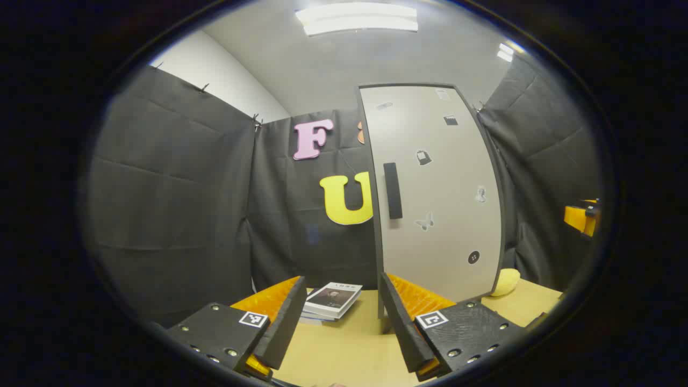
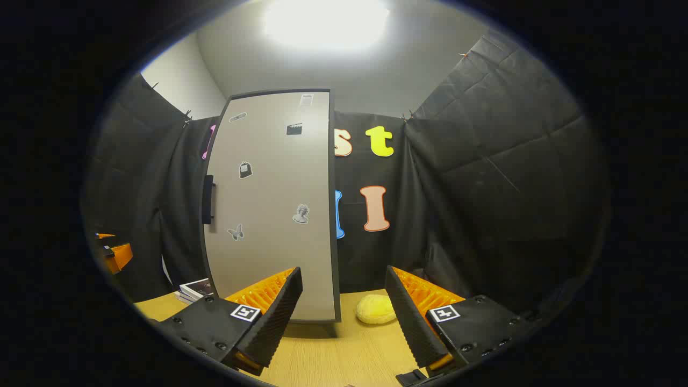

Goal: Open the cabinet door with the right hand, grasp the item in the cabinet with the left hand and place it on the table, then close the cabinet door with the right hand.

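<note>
Both my grippers hang released before the closed cabinet door (image 1: 438, 193).

My left gripper (image 1: 339, 322) and right gripper (image 2: 344, 317) grasp nothing; books (image 1: 333, 301) lie left of the door, a yellow sponge (image 2: 376, 309) right.

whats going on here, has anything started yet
Nothing is being handled yet. A person holds two tools facing a tall grey cabinet door with a black handle, which is closed. The left tool and right tool are both open and empty above the wooden table.
</note>
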### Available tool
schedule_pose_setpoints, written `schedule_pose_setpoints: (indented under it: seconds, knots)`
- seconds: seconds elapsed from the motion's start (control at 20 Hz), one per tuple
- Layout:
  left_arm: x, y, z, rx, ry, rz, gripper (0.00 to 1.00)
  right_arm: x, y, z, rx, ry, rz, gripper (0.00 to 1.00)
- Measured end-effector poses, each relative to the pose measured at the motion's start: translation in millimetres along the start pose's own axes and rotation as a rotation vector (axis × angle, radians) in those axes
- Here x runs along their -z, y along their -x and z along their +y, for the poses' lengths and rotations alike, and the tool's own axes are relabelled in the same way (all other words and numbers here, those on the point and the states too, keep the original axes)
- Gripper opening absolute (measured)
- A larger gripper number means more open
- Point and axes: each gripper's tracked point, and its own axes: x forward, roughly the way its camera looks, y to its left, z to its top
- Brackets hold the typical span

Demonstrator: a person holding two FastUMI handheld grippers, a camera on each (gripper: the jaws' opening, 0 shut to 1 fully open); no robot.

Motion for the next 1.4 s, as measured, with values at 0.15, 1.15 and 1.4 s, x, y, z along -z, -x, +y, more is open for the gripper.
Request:
schedule_pose_setpoints:
  seconds: [0.15,1.15,1.4]
  knots:
    - [0,-1,-5,0.002,0.005,0.003,0.82,2,-1,-5,0.007,0.0,0.005,0.98]
    - [-2,4,-33,-0.065,-0.005,0.009,0.82,-1,-25,-15,-0.078,0.012,0.019,0.97]
    - [9,13,-31,-0.118,-0.013,0.031,0.82,-20,-44,19,-0.203,-0.02,0.002,0.98]
